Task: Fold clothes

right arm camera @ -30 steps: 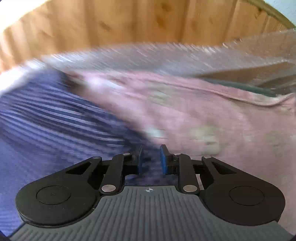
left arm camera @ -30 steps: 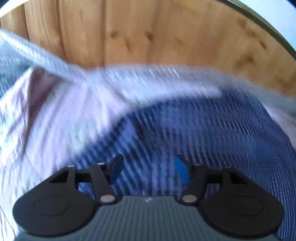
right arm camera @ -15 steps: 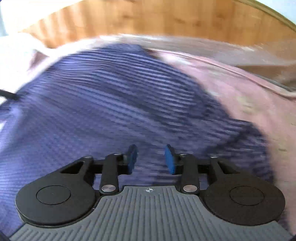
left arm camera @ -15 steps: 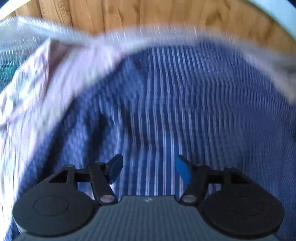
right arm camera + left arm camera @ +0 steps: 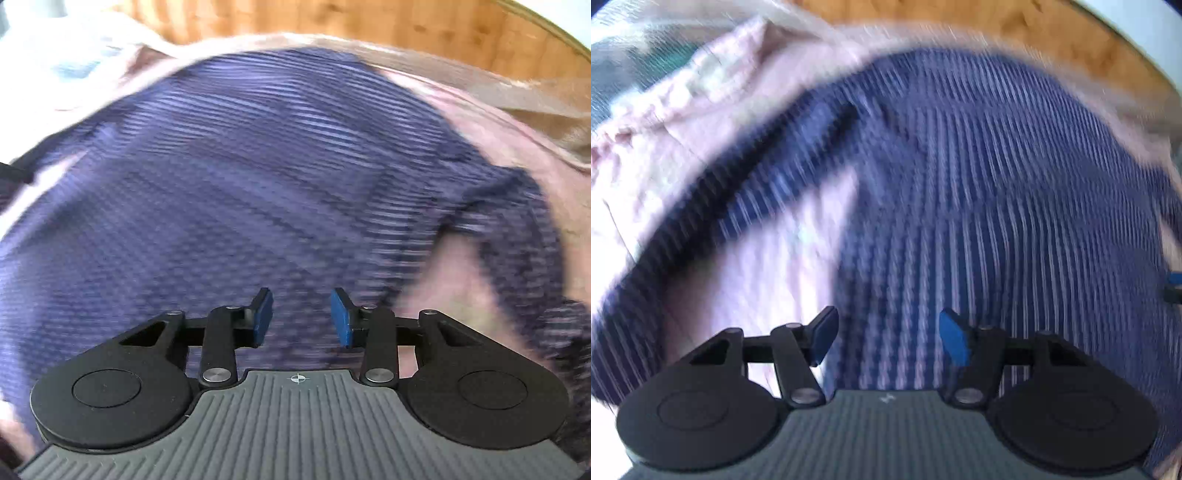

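A blue shirt with thin white stripes (image 5: 979, 192) lies spread over a pale pink garment (image 5: 683, 122). One sleeve (image 5: 768, 184) runs slantwise on the left in the left wrist view. My left gripper (image 5: 886, 336) hovers over the shirt, open, with nothing between its blue pads. The right wrist view shows the same shirt (image 5: 240, 184), its other sleeve (image 5: 524, 236) bent over the pink garment (image 5: 461, 284). Above the shirt's body, my right gripper (image 5: 301, 317) has its jaws closing with a clear gap and no cloth between them. Both views are blurred by motion.
A wooden table (image 5: 1015, 26) shows beyond the clothes, also the wooden table (image 5: 369, 22) in the right view. A thin clear sheet (image 5: 535, 96) lies at the far right. A tip of the other gripper (image 5: 1172, 284) peeks in at the left view's right edge.
Both grippers have swept across the clothes, so the blue shirt now fills each view and the sleeves have come into sight. The right jaws have gone from nearly shut to apart.
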Demonstrator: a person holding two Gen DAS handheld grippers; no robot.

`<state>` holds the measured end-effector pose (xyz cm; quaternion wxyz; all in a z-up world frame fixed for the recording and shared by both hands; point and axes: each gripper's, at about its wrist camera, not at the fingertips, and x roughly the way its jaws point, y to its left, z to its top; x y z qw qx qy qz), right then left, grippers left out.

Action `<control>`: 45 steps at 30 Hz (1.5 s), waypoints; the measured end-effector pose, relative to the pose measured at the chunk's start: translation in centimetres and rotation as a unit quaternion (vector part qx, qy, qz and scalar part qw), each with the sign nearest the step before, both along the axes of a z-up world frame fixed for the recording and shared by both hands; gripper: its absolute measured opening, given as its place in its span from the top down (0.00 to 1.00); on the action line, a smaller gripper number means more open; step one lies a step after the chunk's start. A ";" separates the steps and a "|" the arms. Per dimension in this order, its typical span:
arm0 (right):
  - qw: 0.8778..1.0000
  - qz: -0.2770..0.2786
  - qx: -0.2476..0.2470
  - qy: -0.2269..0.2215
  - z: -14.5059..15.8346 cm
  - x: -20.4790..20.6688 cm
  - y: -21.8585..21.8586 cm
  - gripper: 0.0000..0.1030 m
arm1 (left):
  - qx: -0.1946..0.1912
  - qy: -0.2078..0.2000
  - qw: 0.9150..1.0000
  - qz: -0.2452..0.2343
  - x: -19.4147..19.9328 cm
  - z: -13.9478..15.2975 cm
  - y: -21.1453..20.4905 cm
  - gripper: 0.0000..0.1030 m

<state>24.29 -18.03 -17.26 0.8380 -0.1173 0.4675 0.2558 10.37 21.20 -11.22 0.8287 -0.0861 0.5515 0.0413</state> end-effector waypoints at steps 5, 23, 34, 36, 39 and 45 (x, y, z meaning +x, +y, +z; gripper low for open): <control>0.999 0.007 -0.045 0.013 -4.0 -7.8 0.3 0.55 | 0.099 0.017 0.995 -0.012 -7.0 -1.6 -0.5 0.22; 0.995 -0.090 -0.014 0.029 -5.5 -19.5 -1.6 0.59 | 0.061 0.010 0.997 -0.043 -13.0 -0.9 -4.1 0.33; 0.997 -0.067 0.028 0.032 1.2 -13.8 -2.9 0.50 | 0.044 -0.004 0.982 0.183 -12.8 4.5 2.7 0.32; 0.998 -0.042 0.038 0.021 2.6 -10.7 -0.8 0.50 | 0.079 -0.014 0.967 0.240 -11.3 4.7 7.0 0.28; 0.998 0.005 0.058 0.020 3.6 -7.0 3.8 0.42 | 0.146 -0.023 0.953 0.264 -10.6 5.1 9.3 0.23; 0.987 0.089 0.111 0.081 3.9 -2.8 16.4 0.38 | 0.209 -0.058 0.958 0.185 -6.4 3.8 10.6 0.21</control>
